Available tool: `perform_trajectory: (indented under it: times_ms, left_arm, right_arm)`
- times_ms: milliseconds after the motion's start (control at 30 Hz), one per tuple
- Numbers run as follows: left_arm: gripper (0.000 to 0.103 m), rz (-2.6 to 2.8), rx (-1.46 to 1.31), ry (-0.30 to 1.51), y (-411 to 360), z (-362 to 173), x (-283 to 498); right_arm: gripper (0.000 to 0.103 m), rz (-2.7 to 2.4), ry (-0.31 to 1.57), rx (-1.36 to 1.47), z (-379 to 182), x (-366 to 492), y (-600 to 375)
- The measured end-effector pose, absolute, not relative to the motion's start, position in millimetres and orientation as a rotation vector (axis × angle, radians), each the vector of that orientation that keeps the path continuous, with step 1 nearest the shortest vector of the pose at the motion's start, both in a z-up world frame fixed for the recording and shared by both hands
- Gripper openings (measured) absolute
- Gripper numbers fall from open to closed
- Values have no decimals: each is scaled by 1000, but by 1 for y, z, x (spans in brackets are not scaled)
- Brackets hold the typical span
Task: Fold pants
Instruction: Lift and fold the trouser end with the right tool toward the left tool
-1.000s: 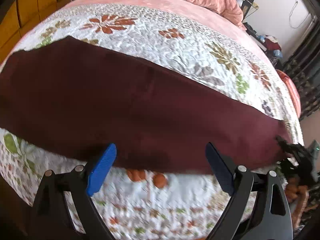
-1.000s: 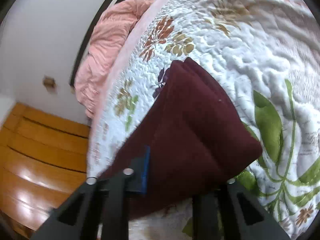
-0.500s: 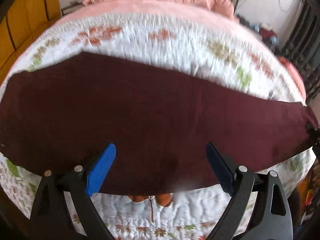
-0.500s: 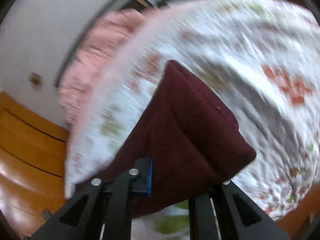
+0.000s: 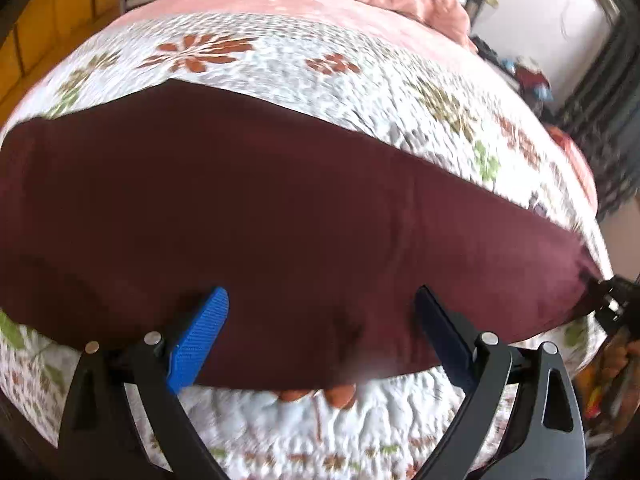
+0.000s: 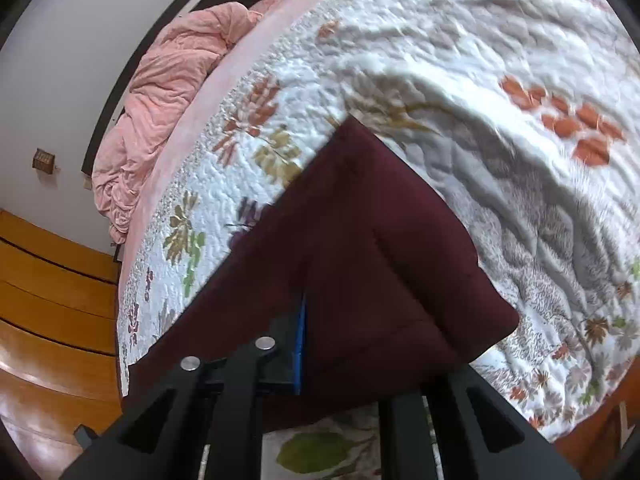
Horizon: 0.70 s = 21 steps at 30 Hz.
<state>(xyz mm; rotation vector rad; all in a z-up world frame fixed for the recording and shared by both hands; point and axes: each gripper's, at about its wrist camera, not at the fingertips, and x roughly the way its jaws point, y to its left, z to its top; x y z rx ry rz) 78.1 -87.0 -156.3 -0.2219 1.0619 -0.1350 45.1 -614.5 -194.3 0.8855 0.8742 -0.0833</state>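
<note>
Maroon pants (image 5: 280, 216) lie flat on the floral quilt (image 5: 320, 64).

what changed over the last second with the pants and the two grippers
The right gripper swung with the pants end it pinches, so the quilt slid across its view. Unchanged: right shut on the cloth, left gripper open above the pants, touching nothing.

Soft daylight, fairly bright; both fisheye views bend hard toward dark corners (strongest at the rims). Slight motion blur smears the quilt (image 5: 360, 80), glare lower left on the wood (image 6: 48, 360).
</note>
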Motion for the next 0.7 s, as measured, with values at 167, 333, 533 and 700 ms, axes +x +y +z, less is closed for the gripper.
perform_trajectory:
  times_ms: [167, 333, 533, 700]
  left_arm:
    - [94, -79, -269, 1022, -48, -136, 68]
    - [94, -27, -337, 1000, -14, -126, 64]
    - [94, 39, -444, 992, 24, -123, 56]
    - [94, 88, -507, 981, 50, -121, 48]
  right_arm:
    - [13, -53, 785, 687, -131, 52, -572]
    - [13, 53, 739, 444, -77, 67, -486]
    - [13, 177, 781, 268, -66, 87, -391]
    - [13, 286, 864, 241, -83, 107, -325]
